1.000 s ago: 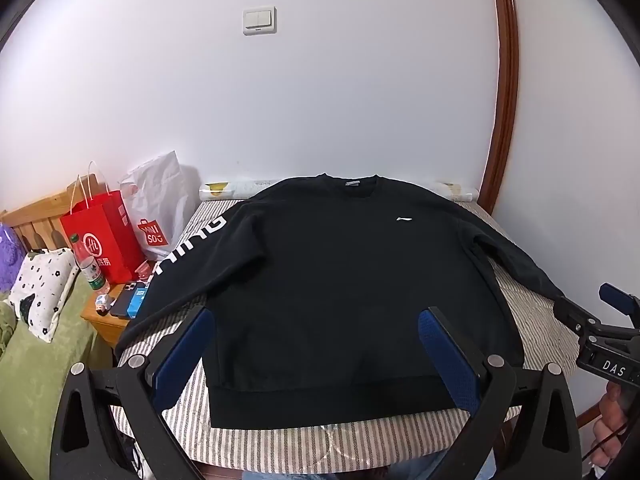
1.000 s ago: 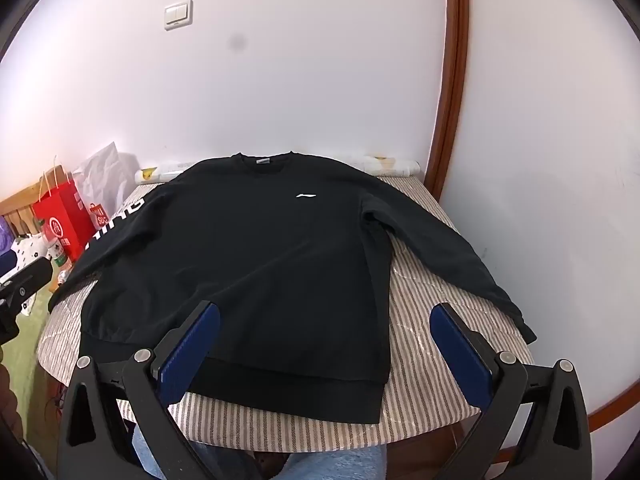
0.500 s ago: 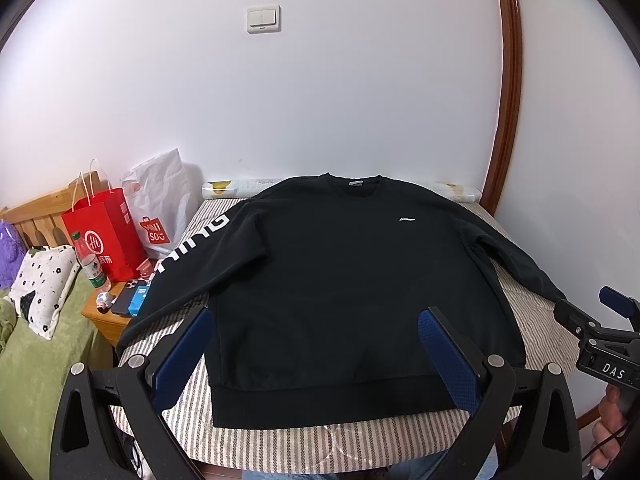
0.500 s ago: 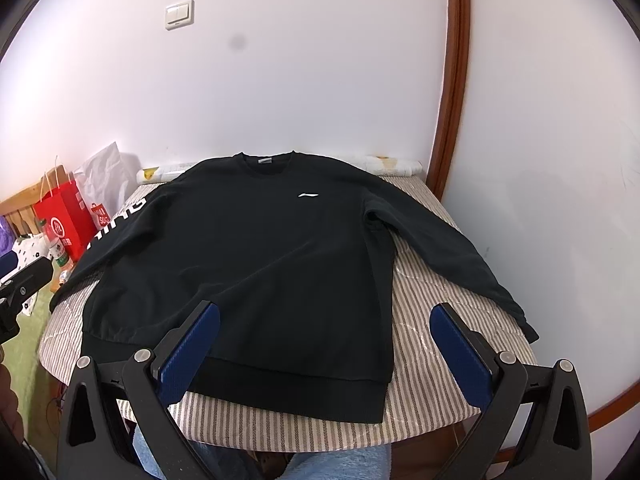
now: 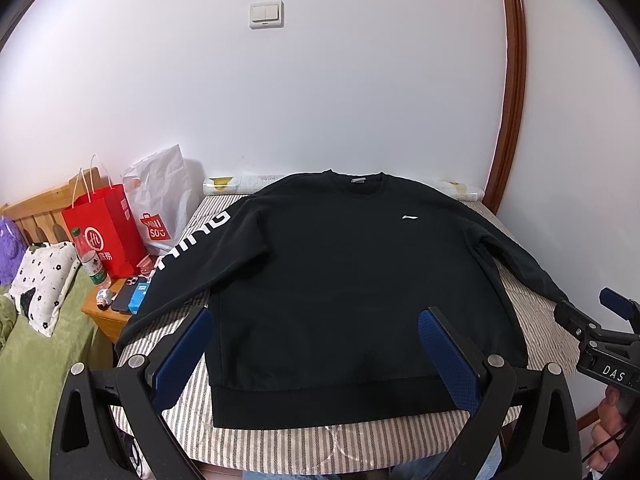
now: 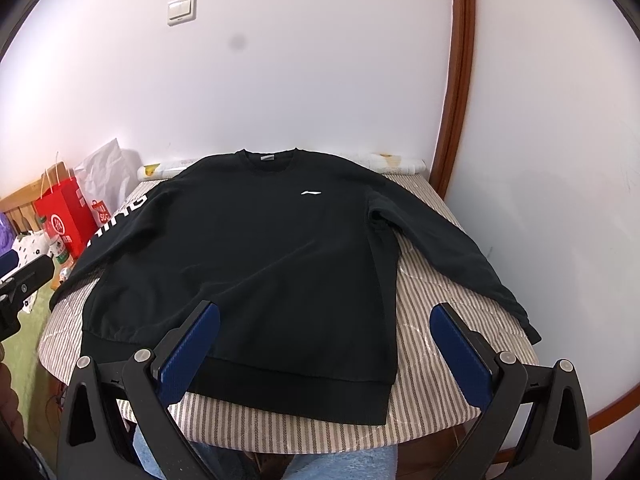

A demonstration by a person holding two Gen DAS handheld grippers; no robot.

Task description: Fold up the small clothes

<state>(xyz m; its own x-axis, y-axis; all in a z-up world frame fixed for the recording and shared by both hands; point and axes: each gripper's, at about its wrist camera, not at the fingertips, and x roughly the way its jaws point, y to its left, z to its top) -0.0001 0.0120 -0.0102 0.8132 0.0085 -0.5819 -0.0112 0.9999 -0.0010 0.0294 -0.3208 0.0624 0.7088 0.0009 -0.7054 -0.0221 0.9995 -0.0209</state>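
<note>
A black sweatshirt (image 5: 340, 280) (image 6: 248, 256) lies flat, front up, on a striped table (image 5: 280, 444) (image 6: 432, 320). Its collar points toward the wall, and both sleeves are spread out to the sides. White letters run down the left sleeve (image 5: 192, 240). The right sleeve (image 6: 452, 248) reaches the table's right edge. My left gripper (image 5: 316, 344) hovers open above the hem with nothing between its blue pads. Over the hem's right part, my right gripper (image 6: 326, 340) is open and empty too. It also shows at the right edge of the left wrist view (image 5: 592, 328).
A red paper bag (image 5: 104, 232) and a white plastic bag (image 5: 160, 204) stand left of the table by a wooden nightstand (image 5: 112, 320) with a bottle and phones. A green-covered bed (image 5: 36, 360) is at the far left. The white wall and a wooden door frame (image 5: 508, 120) bound the back.
Both views have shifted slightly; the sweatshirt sits a touch lower and nearer in frame. The grippers stay open and the garment has not moved.
</note>
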